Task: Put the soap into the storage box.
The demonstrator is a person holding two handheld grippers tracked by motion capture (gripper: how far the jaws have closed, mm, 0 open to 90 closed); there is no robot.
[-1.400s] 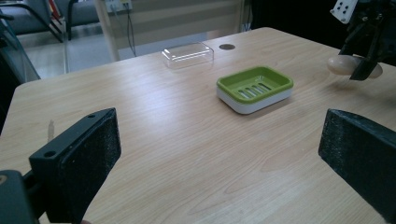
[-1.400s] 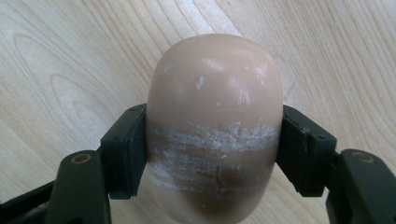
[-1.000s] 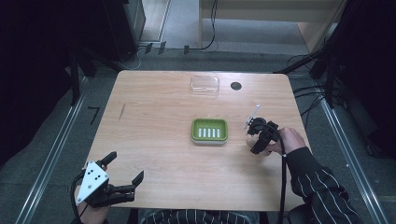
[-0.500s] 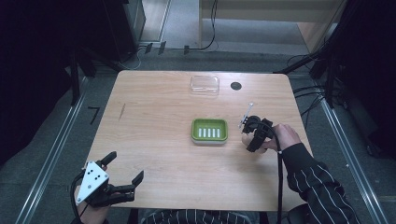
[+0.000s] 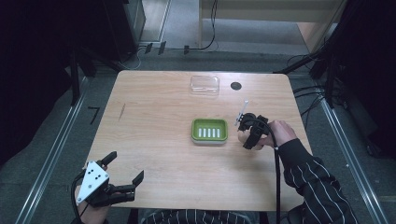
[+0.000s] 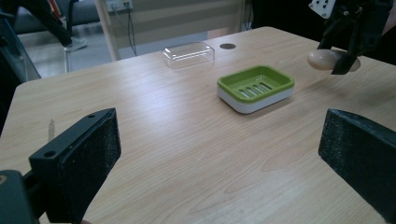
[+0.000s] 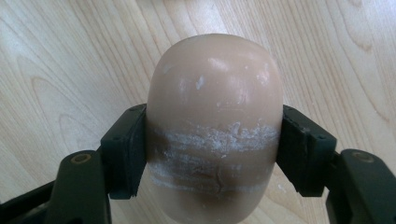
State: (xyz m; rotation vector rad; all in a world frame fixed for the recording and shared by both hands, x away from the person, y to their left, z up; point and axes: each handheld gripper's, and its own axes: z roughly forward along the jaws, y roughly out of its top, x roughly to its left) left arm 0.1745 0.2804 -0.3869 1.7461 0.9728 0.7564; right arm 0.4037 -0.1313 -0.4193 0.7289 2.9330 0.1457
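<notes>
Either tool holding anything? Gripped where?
Right tool clamps the beige soap bar across its sides, near the middle. Left tool is open, holding nothing.

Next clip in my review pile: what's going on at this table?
A person works two hand-held grippers at a wooden table. The right gripper is shut on a beige soap bar, held above the table just right of the green soap dish. The dish is empty. The left gripper rests open at the table's near left corner, holding nothing. A clear lid lies at the far edge, beside a small dark hole. Placing the soap in the dish looks like the likely next step.
</notes>
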